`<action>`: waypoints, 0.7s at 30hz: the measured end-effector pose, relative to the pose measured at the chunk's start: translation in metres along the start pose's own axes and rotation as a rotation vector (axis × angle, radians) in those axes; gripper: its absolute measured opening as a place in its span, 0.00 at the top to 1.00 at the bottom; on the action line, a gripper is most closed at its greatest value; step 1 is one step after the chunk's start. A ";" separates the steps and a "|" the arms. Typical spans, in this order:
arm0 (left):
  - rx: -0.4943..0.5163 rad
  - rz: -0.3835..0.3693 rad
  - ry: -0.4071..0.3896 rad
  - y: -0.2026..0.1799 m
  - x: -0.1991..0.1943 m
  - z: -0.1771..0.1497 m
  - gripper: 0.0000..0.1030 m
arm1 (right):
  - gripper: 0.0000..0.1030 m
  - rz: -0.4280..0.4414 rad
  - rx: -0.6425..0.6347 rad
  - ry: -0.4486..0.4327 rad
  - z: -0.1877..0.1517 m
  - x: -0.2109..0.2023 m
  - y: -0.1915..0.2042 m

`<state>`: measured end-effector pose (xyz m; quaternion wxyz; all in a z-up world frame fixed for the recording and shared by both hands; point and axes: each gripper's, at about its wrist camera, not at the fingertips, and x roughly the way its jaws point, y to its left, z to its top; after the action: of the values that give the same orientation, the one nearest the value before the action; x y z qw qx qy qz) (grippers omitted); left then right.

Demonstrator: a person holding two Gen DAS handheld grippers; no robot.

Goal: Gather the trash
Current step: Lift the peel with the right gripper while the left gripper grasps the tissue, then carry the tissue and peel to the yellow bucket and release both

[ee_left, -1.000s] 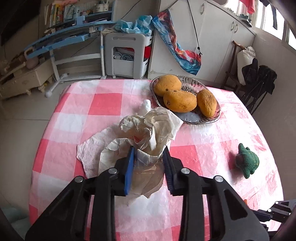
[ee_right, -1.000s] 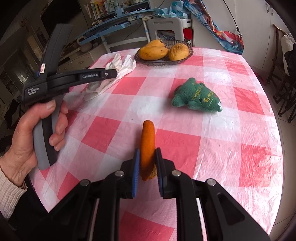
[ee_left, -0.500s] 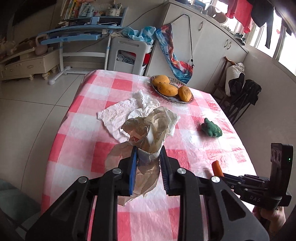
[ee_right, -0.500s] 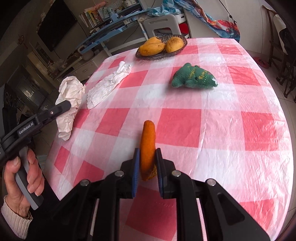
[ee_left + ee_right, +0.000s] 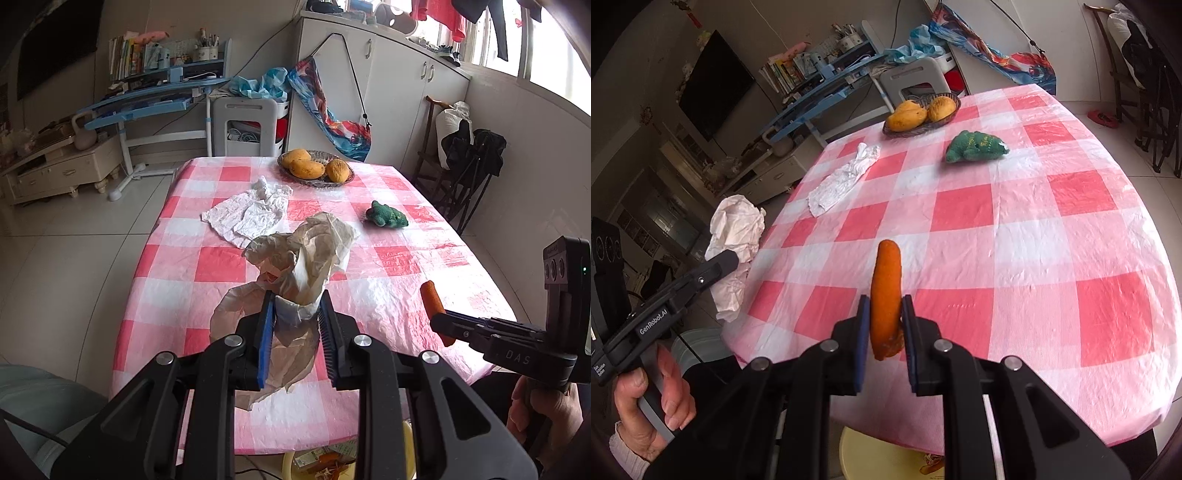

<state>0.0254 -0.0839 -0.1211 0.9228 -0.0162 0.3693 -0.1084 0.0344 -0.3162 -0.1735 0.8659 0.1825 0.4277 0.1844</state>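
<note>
The yellow bin (image 5: 886,454) under the table (image 5: 1015,229) edge is showing only a slice, its contents too cut off to make out. The left gripper (image 5: 296,325) is clamping crumpled paper (image 5: 306,258) above the near edge; its arm is reading "GenRobot.AI". The right gripper (image 5: 884,325) is pinching a carrot (image 5: 885,291) upright, its arm marked "DAS". A white tissue (image 5: 251,216) is lying beyond, near a green toy (image 5: 386,218) bearing unreadable writing.

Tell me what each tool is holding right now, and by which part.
Left tool: crumpled paper, pinched at its bunched lower part. Right tool: orange carrot-like piece, gripped near its ragged lower end.
</note>
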 end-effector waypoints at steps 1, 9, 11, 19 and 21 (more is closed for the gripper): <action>0.003 0.003 -0.003 0.001 -0.003 -0.001 0.78 | 0.83 0.002 0.002 -0.013 -0.001 -0.003 0.001; 0.003 0.009 -0.024 0.004 -0.018 -0.004 0.78 | 0.83 0.026 0.003 -0.119 -0.007 -0.026 0.005; 0.001 0.009 -0.026 0.004 -0.018 -0.004 0.78 | 0.83 0.026 0.004 -0.129 -0.008 -0.028 0.006; -0.030 0.004 -0.029 0.011 -0.017 -0.005 0.77 | 0.83 0.030 -0.003 -0.134 -0.009 -0.027 0.007; -0.041 0.001 -0.031 0.013 -0.016 -0.005 0.77 | 0.83 0.035 -0.008 -0.135 -0.009 -0.027 0.008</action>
<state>0.0132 -0.0677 -0.1149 0.9279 -0.0364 0.3573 -0.1003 0.0106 -0.3209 -0.1564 0.8902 0.1987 0.3642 0.1882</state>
